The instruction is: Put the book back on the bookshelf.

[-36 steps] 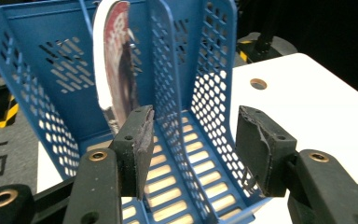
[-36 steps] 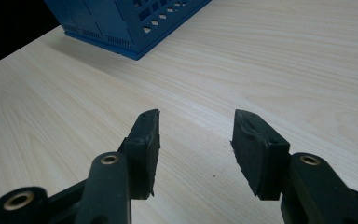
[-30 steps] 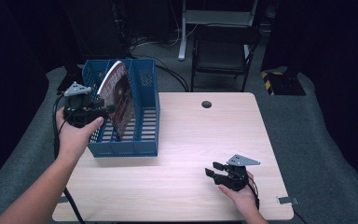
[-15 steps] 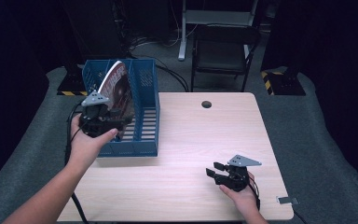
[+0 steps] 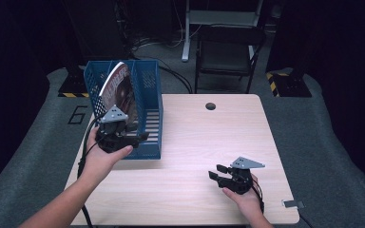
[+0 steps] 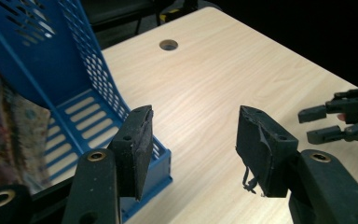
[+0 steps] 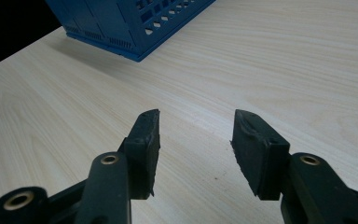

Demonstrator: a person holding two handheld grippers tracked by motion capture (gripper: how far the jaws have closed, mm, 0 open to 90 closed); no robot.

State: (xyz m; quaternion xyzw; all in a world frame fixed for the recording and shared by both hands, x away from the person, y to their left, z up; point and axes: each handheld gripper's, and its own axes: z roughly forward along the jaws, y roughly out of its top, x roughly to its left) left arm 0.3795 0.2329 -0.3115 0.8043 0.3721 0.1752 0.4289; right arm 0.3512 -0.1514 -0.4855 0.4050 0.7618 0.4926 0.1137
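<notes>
A blue mesh file rack point(image 5: 149, 114) stands on the left part of the wooden table point(image 5: 209, 137). A magazine point(image 5: 119, 90) with a dark reddish cover leans upright inside it. My left gripper point(image 5: 140, 137) hovers over the rack's near front end, jaws pointing right, open and empty. In the left gripper view the rack point(image 6: 93, 79) and the magazine point(image 6: 9, 126) lie left of the left gripper point(image 6: 193, 135). My right gripper point(image 5: 217, 173) rests low near the table's front right, open with nothing between its jaws. In the right gripper view the right gripper point(image 7: 196, 135) faces bare wood, with the rack point(image 7: 130, 23) farther off.
A round cable hole point(image 5: 210, 106) sits near the table's far edge. A black chair point(image 5: 228, 52) stands behind the table. A small metal tag point(image 5: 292, 204) lies at the front right corner. The other hand's gripper point(image 6: 340, 121) is at the right edge of the left gripper view.
My left hand has moved right and toward the near side, dropping a little, from beside the rack's left wall to over its front end. The right hand has stayed still.
</notes>
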